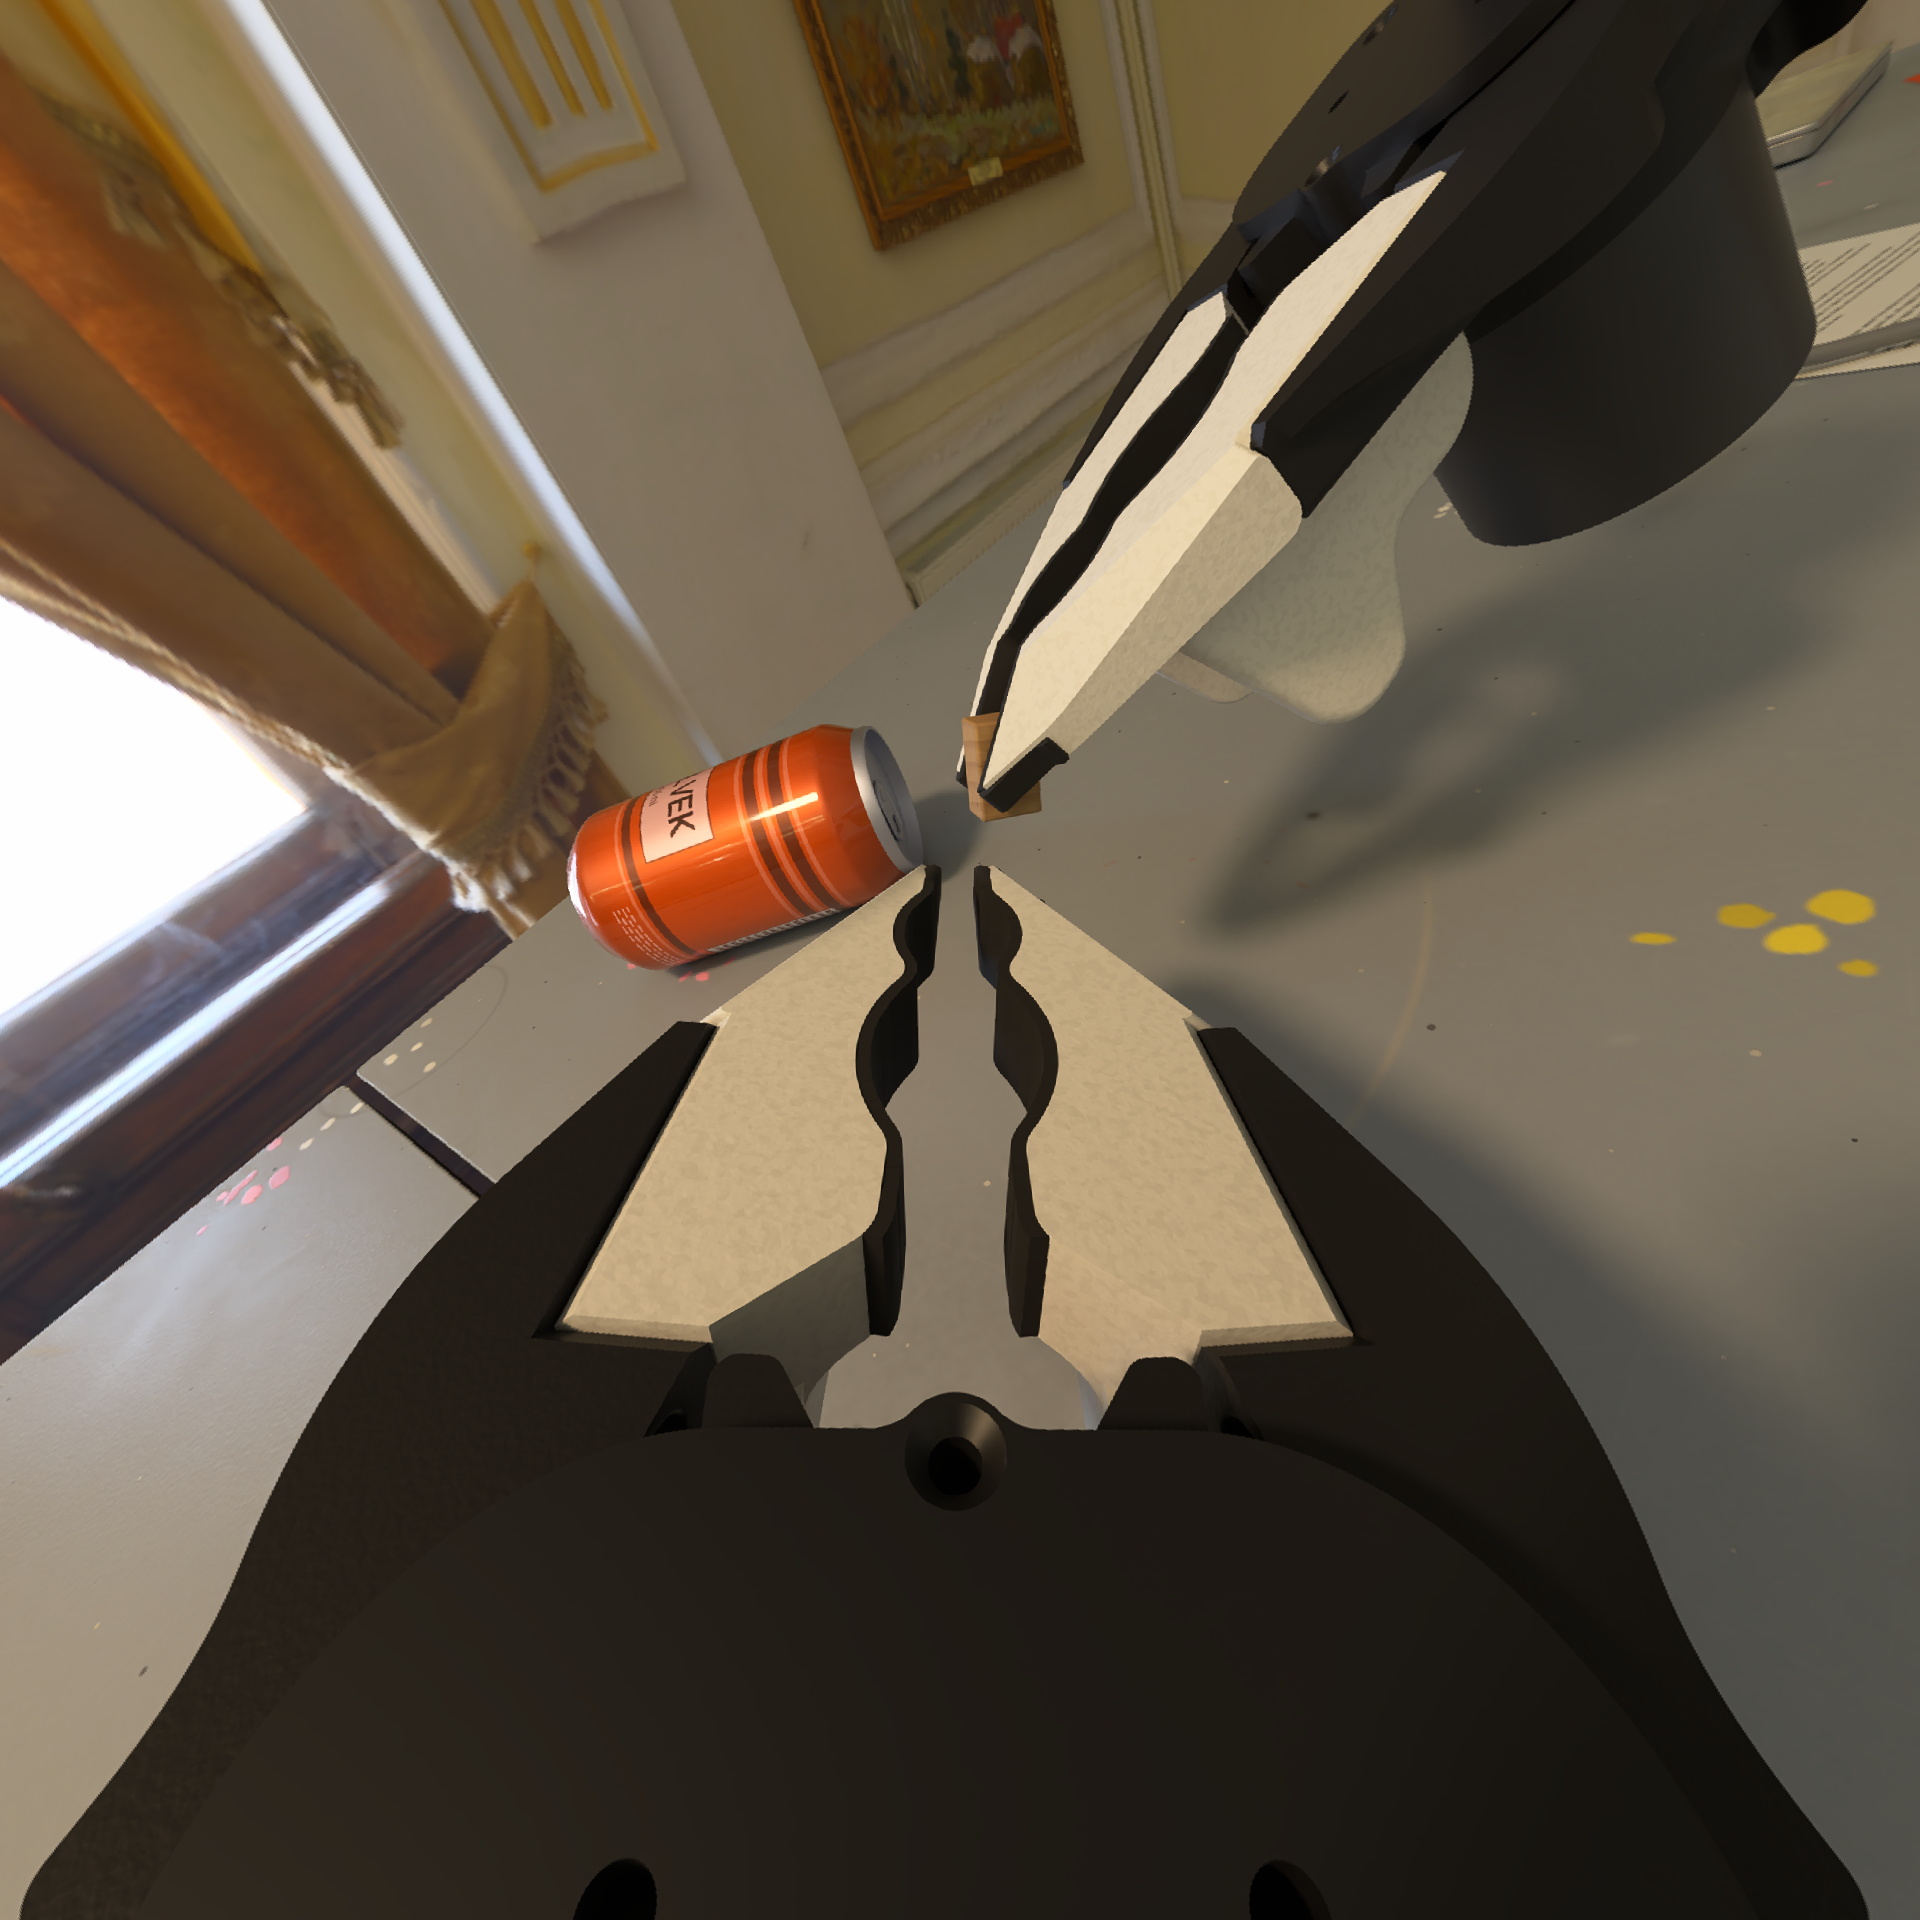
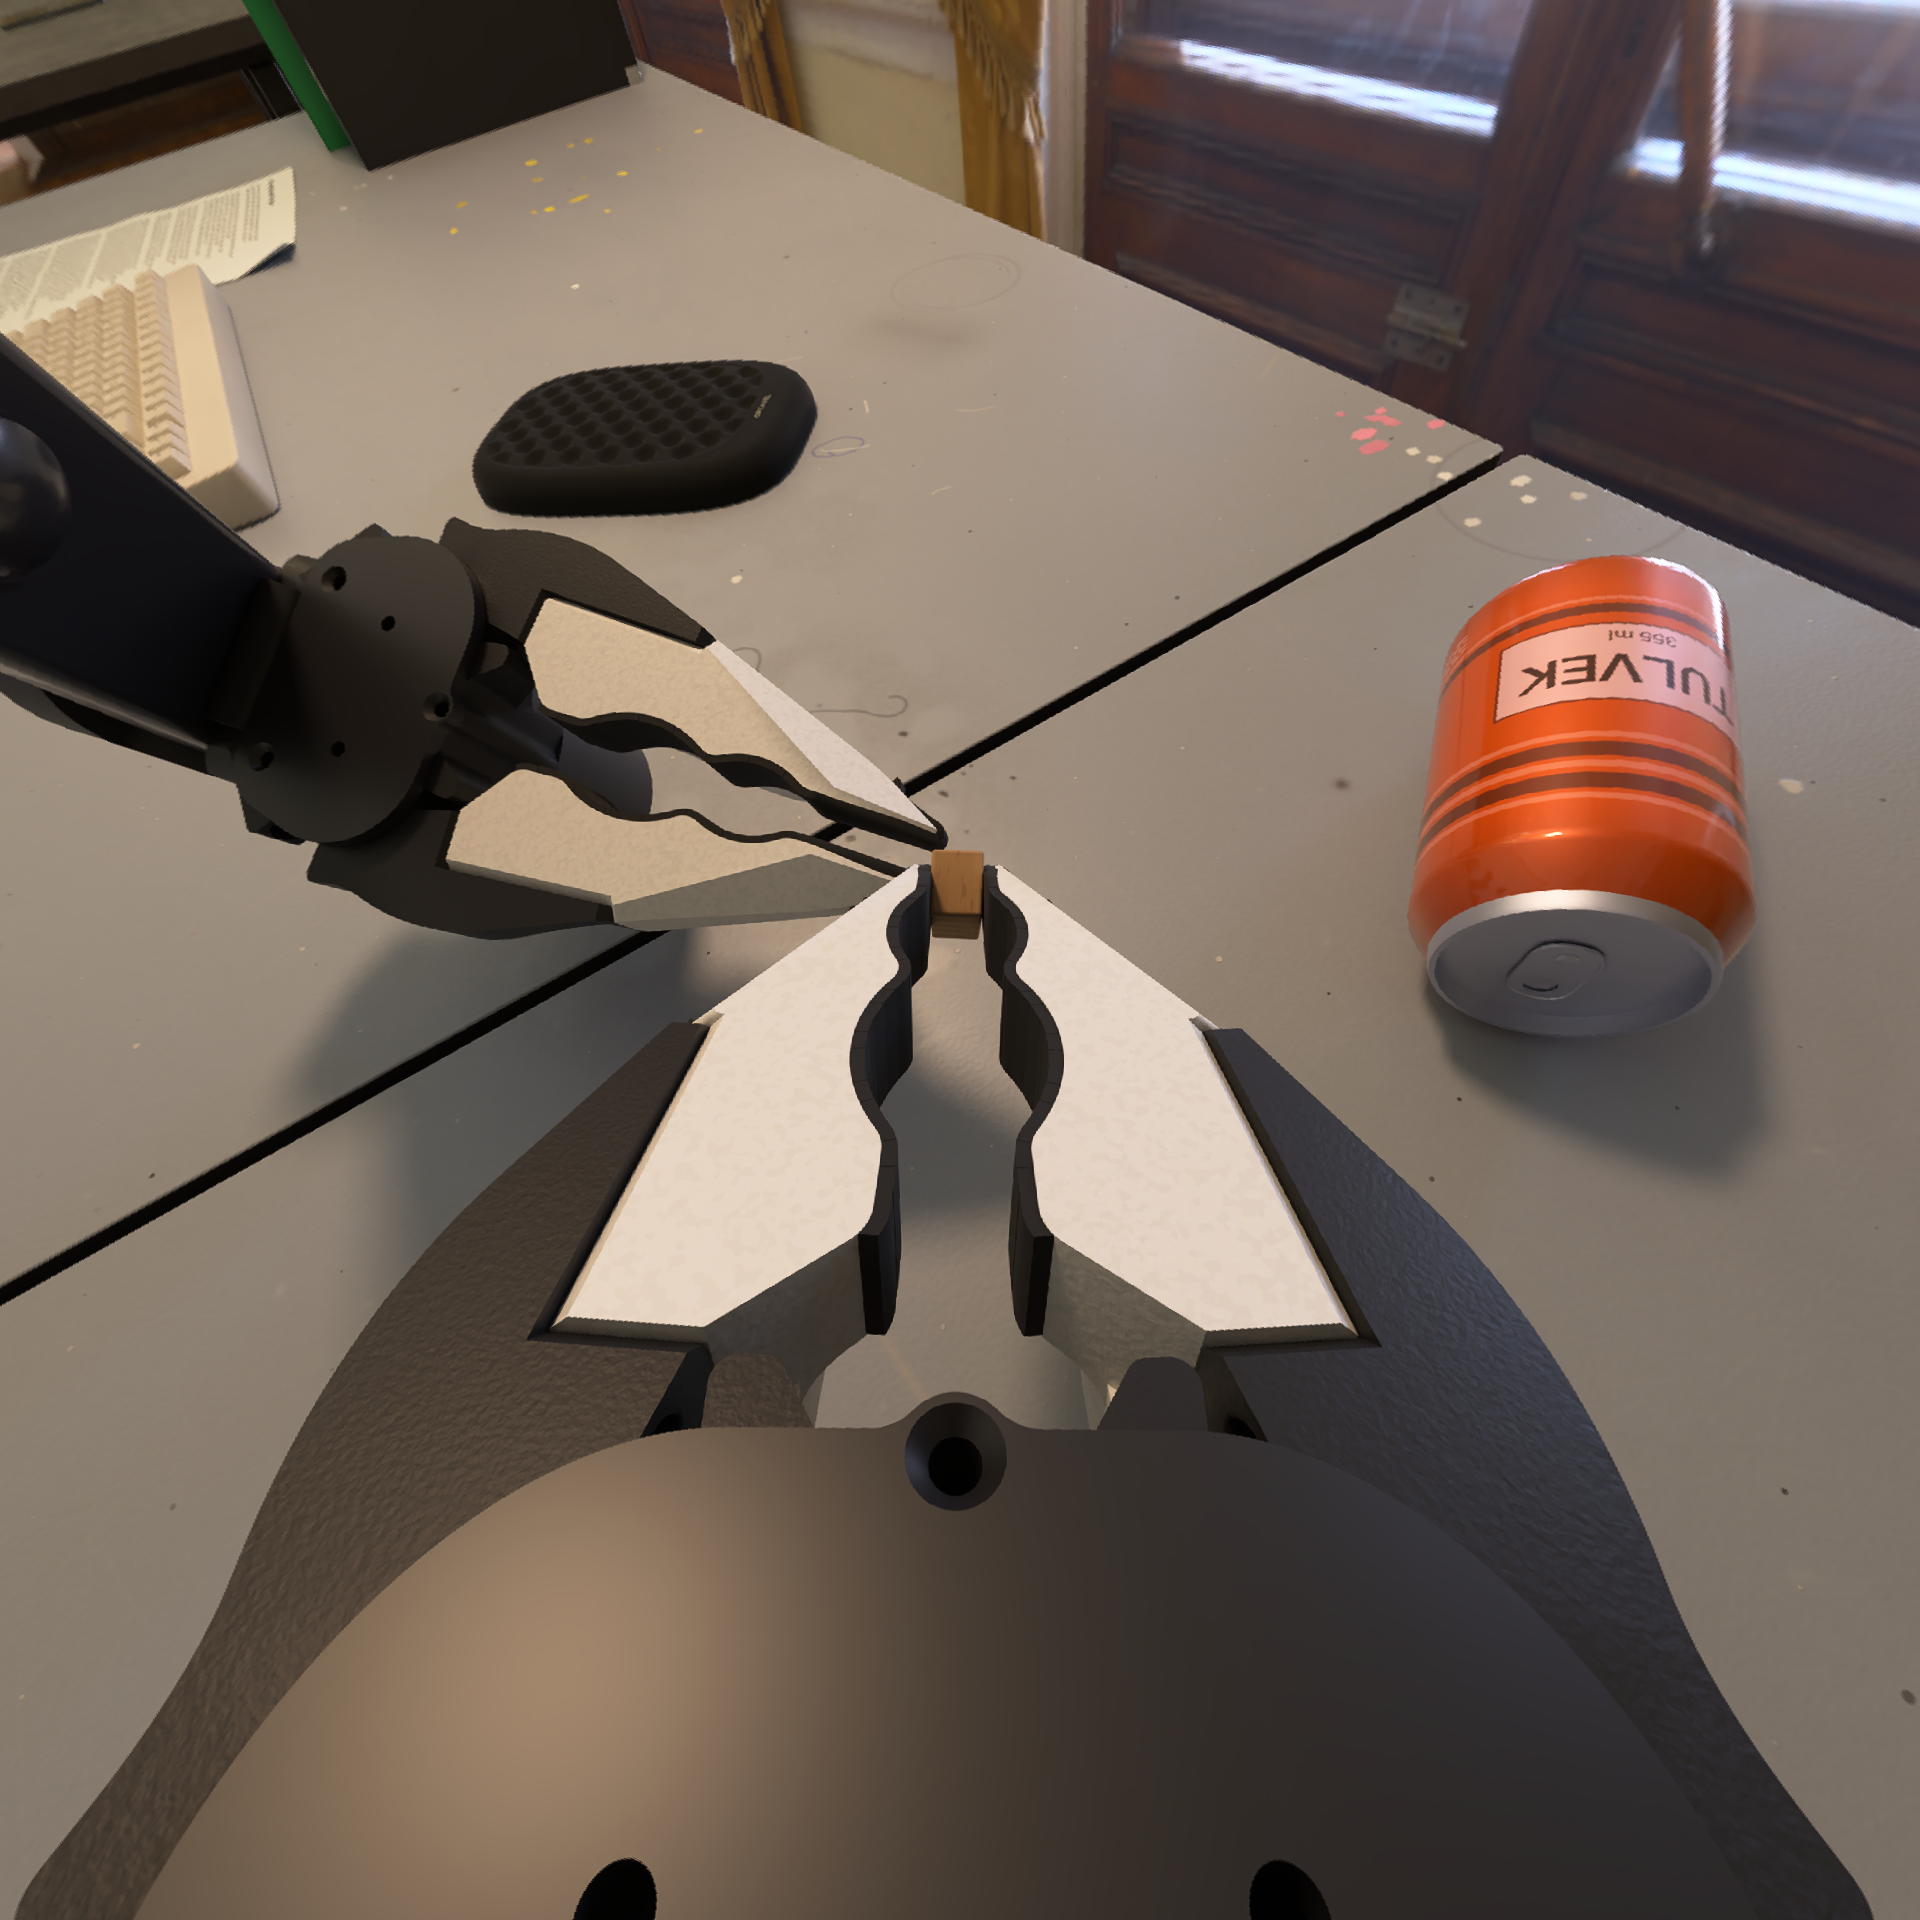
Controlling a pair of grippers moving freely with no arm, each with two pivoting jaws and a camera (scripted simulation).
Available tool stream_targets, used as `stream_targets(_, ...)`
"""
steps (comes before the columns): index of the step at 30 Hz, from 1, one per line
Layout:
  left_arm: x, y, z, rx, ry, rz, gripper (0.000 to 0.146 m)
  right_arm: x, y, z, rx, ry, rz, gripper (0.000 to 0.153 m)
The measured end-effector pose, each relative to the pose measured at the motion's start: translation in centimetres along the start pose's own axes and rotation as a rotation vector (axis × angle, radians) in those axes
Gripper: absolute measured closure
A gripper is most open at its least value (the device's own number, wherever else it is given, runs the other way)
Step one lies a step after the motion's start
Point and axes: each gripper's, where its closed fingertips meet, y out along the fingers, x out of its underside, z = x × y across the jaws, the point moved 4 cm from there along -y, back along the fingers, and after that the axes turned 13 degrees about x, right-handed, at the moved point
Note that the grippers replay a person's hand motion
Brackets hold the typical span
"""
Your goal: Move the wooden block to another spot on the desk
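Observation:
The small wooden block (image 2: 956,891) sits between the fingertips of my right gripper (image 2: 956,883), which is shut on it at or just above the grey desk (image 2: 1143,520). In the left wrist view the block (image 1: 1016,811) shows mostly hidden by the right gripper (image 1: 992,784), which reaches down from the upper right. My left gripper (image 1: 957,879) is shut and empty, with its tips just short of the block. In the right wrist view it (image 2: 920,854) comes in from the left and almost touches the block.
An orange drinks can (image 2: 1579,790) lies on its side near the block, also in the left wrist view (image 1: 748,842). A black perforated pad (image 2: 644,431), a beige keyboard (image 2: 135,364) and printed paper (image 2: 156,234) lie farther off. A seam (image 2: 1195,623) splits the desk.

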Motion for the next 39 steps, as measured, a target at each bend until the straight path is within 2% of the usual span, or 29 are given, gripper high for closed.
stream_targets(13, -0.3, -0.3, -0.2, 0.003, -0.047, 0.047, 0.14, -0.6, -0.4, -0.4, 0.058, -0.081, 0.031, 0.144)
stream_targets(17, -1.1, -1.1, -0.3, -0.018, -0.069, 0.089, 0.14, -1.4, -1.7, 0.1, 0.062, -0.022, 0.061, 0.144)
stream_targets(21, -1.9, -1.3, 0.4, -0.049, -0.097, 0.117, 0.14, -1.6, -3.2, 0.0, 0.082, 0.059, 0.03, 0.144)
stream_targets(23, -2.2, -1.3, 1.2, -0.049, -0.148, 0.137, 0.14, -0.3, -3.8, -0.2, 0.143, 0.077, -0.036, 0.144)
stream_targets(26, -2.1, -1.5, 1.9, -0.06, -0.122, 0.129, 0.14, 4.0, -4.2, -0.8, 0.207, 0.084, -0.218, 0.144)
stream_targets(30, -1.9, -1.5, 2.2, -0.016, -0.143, 0.149, 0.14, 8.4, -4.1, -1.8, 0.275, 0.075, -0.373, 0.144)
stream_targets(33, -2.1, -1.3, 2.8, 0.019, -0.119, 0.156, 0.14, 9.9, -4.2, -2.4, 0.31, 0.066, -0.413, 0.144)
stream_targets(39, -2.4, -1.1, 3.5, 0.069, -0.109, 0.169, 0.139, 10.2, -4.5, -2.9, 0.32, 0.054, -0.404, 0.144)
